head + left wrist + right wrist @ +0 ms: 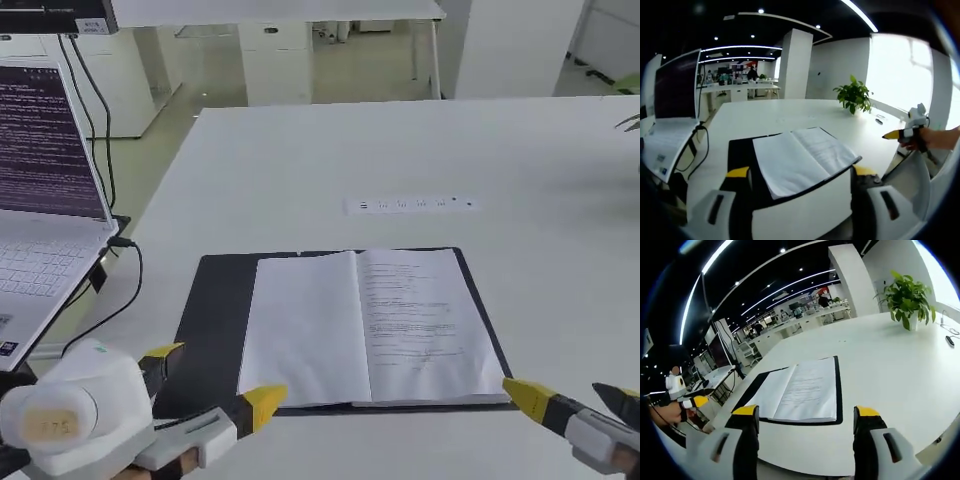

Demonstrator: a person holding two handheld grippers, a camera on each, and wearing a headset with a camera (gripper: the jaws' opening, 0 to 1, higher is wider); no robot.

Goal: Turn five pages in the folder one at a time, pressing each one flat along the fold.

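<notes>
In the head view the folder [370, 325] lies open and flat in the lower middle of the frame on the white table [400, 150], with a blank sheet on its left side and printed text on its right. The left gripper [215, 378] hovers at the lower left, just off the folder's near corner, its yellow-tipped jaws spread apart and holding nothing. The right gripper [572, 395] comes in at the lower right corner, also spread and empty. A laptop [40, 200] stands open at the left edge, and a power strip [410, 205] lies beyond the folder.

In the left gripper view the folder [795, 157] sits in the centre, just above the wide-open jaws. The right gripper [905, 131] floats at the right edge, with a plant [854, 97] behind it.

In the right gripper view the folder [800, 390] lies centre frame, beyond the parted jaws. The left gripper [690, 400] shows at the far left, and the plant [905, 295] is at the upper right.
</notes>
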